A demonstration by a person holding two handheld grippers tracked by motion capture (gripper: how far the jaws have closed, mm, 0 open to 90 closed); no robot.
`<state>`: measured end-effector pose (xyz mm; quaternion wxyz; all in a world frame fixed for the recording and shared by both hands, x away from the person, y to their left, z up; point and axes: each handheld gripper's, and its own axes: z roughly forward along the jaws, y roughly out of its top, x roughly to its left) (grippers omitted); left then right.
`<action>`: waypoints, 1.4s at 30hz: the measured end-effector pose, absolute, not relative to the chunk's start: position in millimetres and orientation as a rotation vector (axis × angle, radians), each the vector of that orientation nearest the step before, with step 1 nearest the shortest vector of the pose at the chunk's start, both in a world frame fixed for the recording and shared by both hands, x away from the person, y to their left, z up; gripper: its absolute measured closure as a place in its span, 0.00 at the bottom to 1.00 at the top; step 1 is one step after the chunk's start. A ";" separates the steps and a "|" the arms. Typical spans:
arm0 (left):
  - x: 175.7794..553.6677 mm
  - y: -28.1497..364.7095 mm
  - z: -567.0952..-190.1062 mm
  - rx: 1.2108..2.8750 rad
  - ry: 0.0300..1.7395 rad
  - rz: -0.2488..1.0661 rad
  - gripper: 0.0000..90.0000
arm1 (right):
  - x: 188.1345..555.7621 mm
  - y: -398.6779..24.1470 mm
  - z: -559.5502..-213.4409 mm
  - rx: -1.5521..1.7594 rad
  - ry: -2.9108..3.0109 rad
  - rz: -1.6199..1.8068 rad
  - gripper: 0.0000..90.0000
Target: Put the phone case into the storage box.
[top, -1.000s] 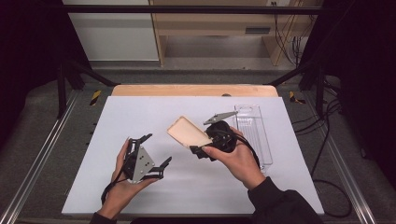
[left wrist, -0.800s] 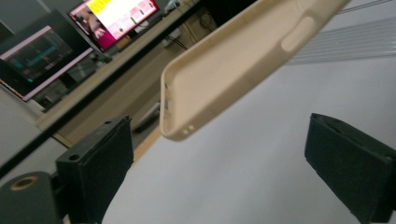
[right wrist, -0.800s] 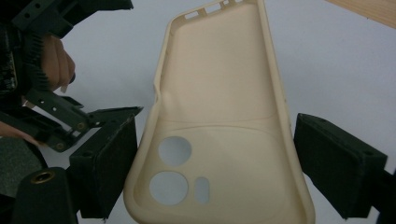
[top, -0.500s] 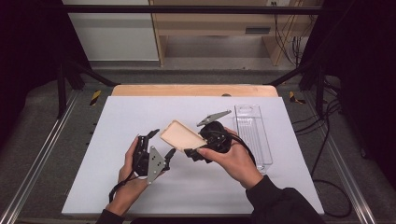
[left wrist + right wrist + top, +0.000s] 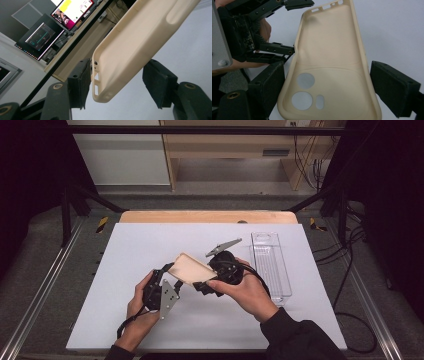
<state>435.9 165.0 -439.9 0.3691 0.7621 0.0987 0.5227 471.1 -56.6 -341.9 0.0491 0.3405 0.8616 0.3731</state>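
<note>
A cream phone case (image 5: 192, 268) hangs above the white table, with my right gripper (image 5: 202, 276) shut on its camera-hole end. In the right gripper view the case (image 5: 329, 62) spans both pads, inner side facing the camera. My left gripper (image 5: 172, 275) reaches in from the left, and its jaws have just been closing with the case's other end between them. In the left gripper view the left pad (image 5: 80, 82) sits against the case (image 5: 140, 42). The right pad (image 5: 157, 85) stands a little off it, so the left gripper (image 5: 117, 77) is open.
A clear plastic tray (image 5: 270, 265) lies on the white table (image 5: 150, 240) just right of the right hand. A wooden strip (image 5: 207, 216) runs along the far edge. Metal rails flank the table, and monitors (image 5: 72, 10) stand beyond it.
The left gripper moved up and right to the case's free end, and its jaws narrowed around it. The right hand brought the case slightly left and lower.
</note>
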 end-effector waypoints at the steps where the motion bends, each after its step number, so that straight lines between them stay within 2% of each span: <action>1: 435.3 164.4 -440.3 1.959 0.248 1.349 0.47 | 470.5 -56.5 -341.7 1.040 2.630 1.137 0.16; 16: 433.1 165.5 -442.4 1.978 0.193 1.378 0.75 | 468.8 -54.6 -342.7 1.026 2.673 1.130 0.14; 25: 431.5 164.0 -443.5 2.001 0.162 1.383 0.80 | 469.3 -55.7 -343.7 1.017 2.669 1.164 0.12; 31: 429.0 162.9 -446.8 2.064 0.118 1.377 0.87 | 470.8 -56.9 -341.7 1.017 2.607 1.261 0.10; 42: 430.6 167.8 -446.9 2.093 0.199 1.341 0.88 | 461.5 -75.8 -343.3 0.951 2.392 1.489 0.06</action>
